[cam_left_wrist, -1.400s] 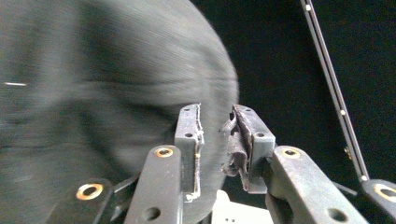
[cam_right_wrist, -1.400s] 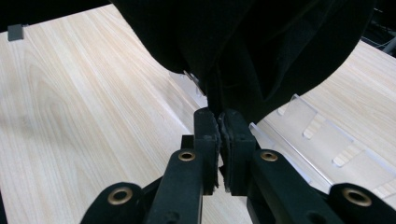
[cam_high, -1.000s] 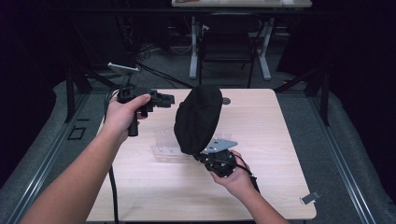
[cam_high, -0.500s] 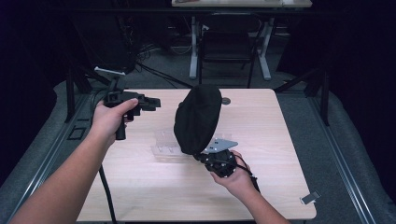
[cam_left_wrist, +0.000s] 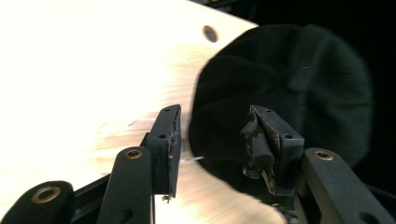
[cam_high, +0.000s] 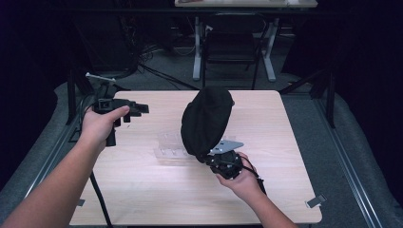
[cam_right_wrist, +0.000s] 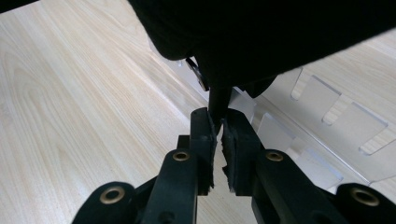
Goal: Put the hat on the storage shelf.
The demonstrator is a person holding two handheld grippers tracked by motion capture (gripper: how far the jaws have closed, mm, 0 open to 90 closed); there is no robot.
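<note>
The right gripper [cam_right_wrist: 218, 128] pinches the black cap [cam_high: 206, 121] above the clear tray [cam_high: 170, 145]; the left gripper [cam_left_wrist: 212, 135], jaws apart, hovers near the surface's [cam_high: 142, 190] left edge.

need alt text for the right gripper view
The right tongs are shut on the edge of a black cap held above a pale wooden table. A clear plastic stand with slots lies on the table behind it.
</note>
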